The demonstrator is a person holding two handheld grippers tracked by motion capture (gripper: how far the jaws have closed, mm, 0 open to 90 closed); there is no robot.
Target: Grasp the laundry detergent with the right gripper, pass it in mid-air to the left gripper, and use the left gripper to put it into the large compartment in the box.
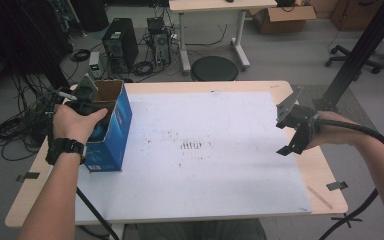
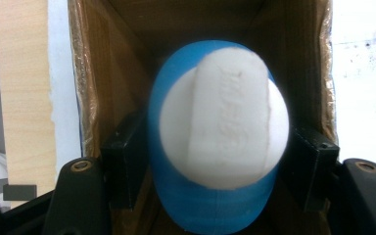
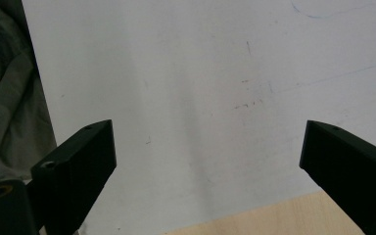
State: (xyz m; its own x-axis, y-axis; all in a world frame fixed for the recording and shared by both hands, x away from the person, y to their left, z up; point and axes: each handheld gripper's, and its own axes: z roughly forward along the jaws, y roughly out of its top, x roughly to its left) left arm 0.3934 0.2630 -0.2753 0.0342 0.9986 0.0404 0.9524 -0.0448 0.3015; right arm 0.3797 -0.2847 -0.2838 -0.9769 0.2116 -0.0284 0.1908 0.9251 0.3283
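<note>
While the left gripper (image 2: 215, 171) reaches into the open blue box (image 1: 111, 127) at the table's left edge, its jaws sit against both sides of a blue-and-white object (image 2: 220, 137) inside the cardboard walls, grasping it. Farther right, the right gripper (image 1: 294, 131) hangs over the white mat (image 1: 205, 170), jaws spread wide with nothing between them.

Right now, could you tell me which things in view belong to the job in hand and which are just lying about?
In the job:
- blue and white object, between the left gripper jaws, which press its sides
- blue cardboard box, open top, object inside it

Lying about:
- right gripper, jaws open over the white sheet
- round black stool
- computer tower on the floor
</note>
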